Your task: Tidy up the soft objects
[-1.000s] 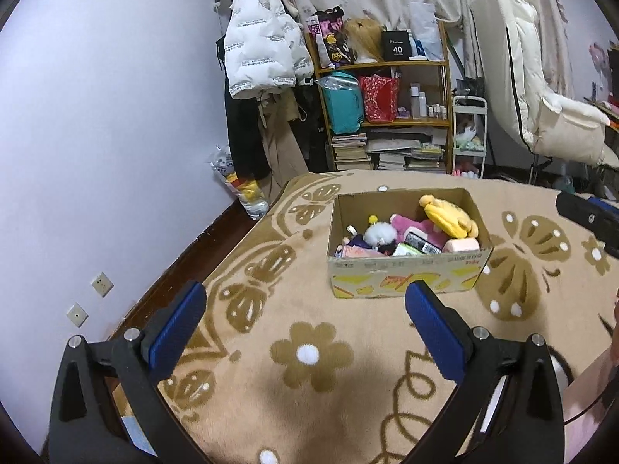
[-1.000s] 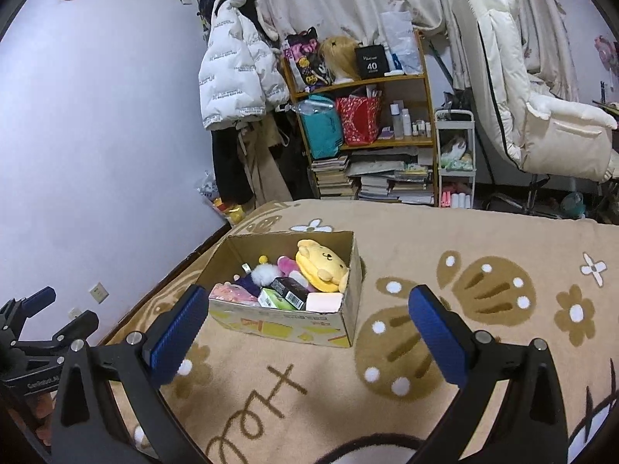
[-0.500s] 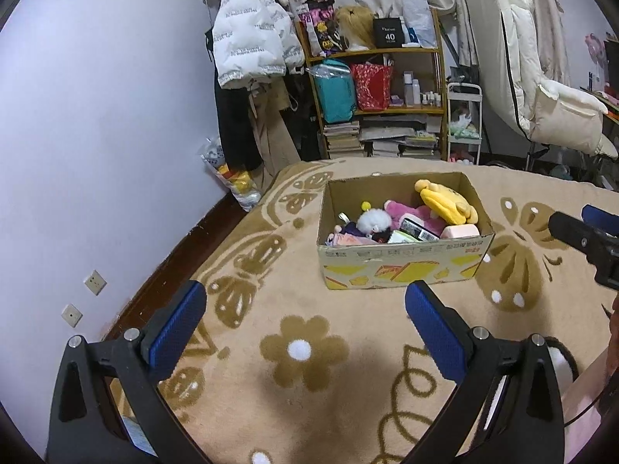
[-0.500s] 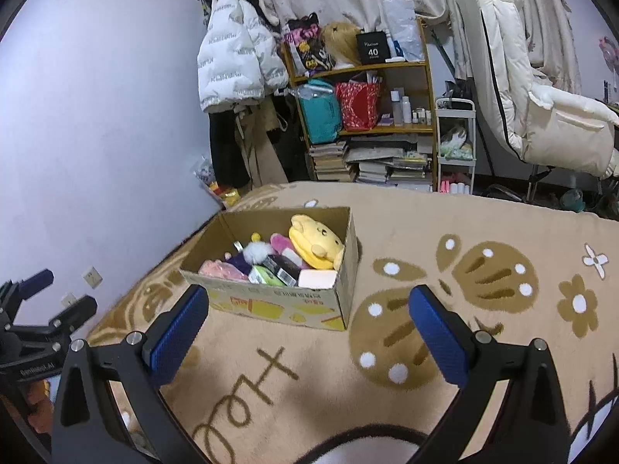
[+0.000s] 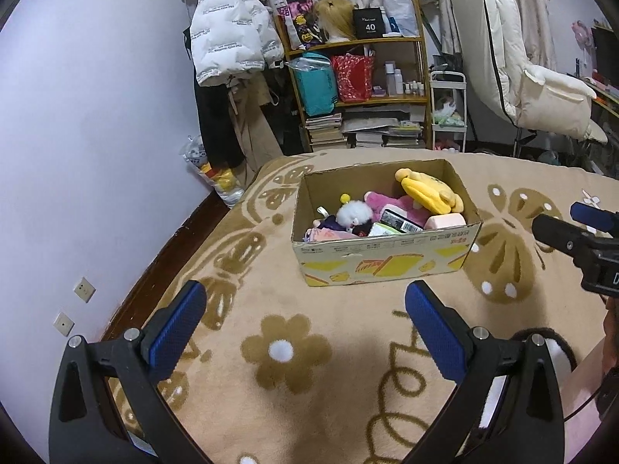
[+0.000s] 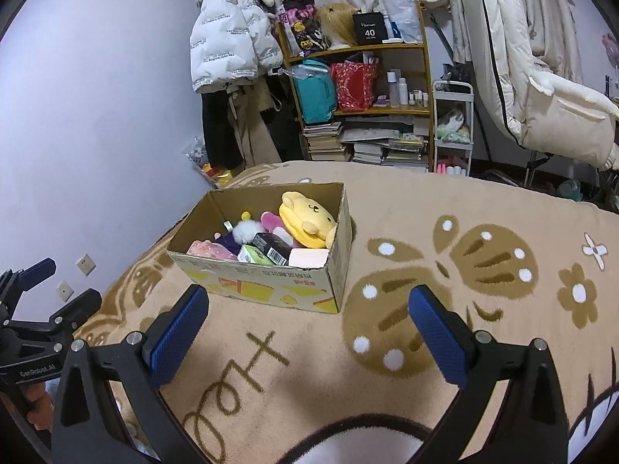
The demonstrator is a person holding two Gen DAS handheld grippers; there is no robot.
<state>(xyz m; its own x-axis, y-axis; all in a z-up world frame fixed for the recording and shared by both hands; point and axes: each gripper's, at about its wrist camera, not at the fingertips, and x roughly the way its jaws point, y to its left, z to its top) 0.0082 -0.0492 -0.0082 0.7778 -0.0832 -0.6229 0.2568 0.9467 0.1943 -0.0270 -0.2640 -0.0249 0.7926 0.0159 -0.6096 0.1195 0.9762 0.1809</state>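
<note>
- Cardboard box (image 5: 387,255) set open-topped on the beige flower-patterned blanket (image 5: 294,352), well away from the bookshelf (image 5: 359,89); probably there as the bin for the soft things, open top within easy reach of both tools
- Left gripper (image 5: 305,328) held low over the blanket, short of the box's near wall, jaws spread wide, nothing between the blue pads
- Right gripper (image 6: 309,328) likewise short of the box, towards its right corner, jaws wide apart and bare
- Inside the box: yellow dog plush (image 6: 307,218) propped against the far right wall, face up, bulky and squashy; pink plush (image 5: 390,203) beside it; white pom-pom toy (image 5: 354,212) towards the left wall; pale pink block (image 6: 308,258) in the near right corner
- Small printed cartons mixed in among the plush, near the front wall
- No soft things visible loose on the blanket around the box; fits either a finished gathering or a box awaiting sorting
</note>
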